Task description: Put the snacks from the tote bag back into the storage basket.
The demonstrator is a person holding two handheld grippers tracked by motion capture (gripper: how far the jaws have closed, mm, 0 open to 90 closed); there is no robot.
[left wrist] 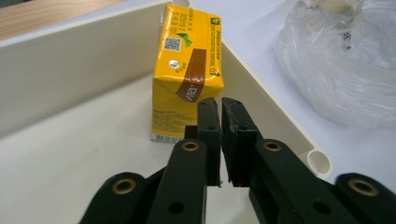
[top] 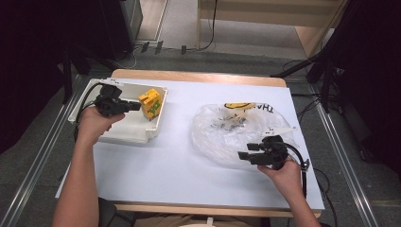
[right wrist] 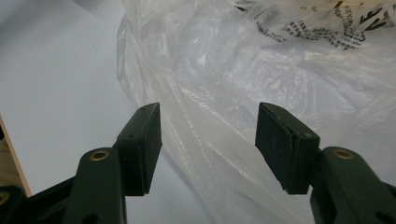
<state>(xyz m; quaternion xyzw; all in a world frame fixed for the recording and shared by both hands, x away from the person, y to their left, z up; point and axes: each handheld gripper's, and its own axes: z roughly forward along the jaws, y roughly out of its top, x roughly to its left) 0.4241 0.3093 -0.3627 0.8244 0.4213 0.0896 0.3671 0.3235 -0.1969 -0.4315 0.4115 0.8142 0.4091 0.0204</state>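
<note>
Juice box [left wrist: 187, 74] stands inside the white tray [top: 90, 94], by its wall. Left gripper [left wrist: 219, 105] has its jaws closed on nothing, maybe touching the box; a nudge could tip it. Right gripper [right wrist: 208, 140] has open jaws at the plastic bag [right wrist: 261, 65].

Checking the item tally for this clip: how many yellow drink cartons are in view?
1. The yellow drink carton stands upright in the white tray, at its right wall. The crumpled plastic bag may hide others.
</note>
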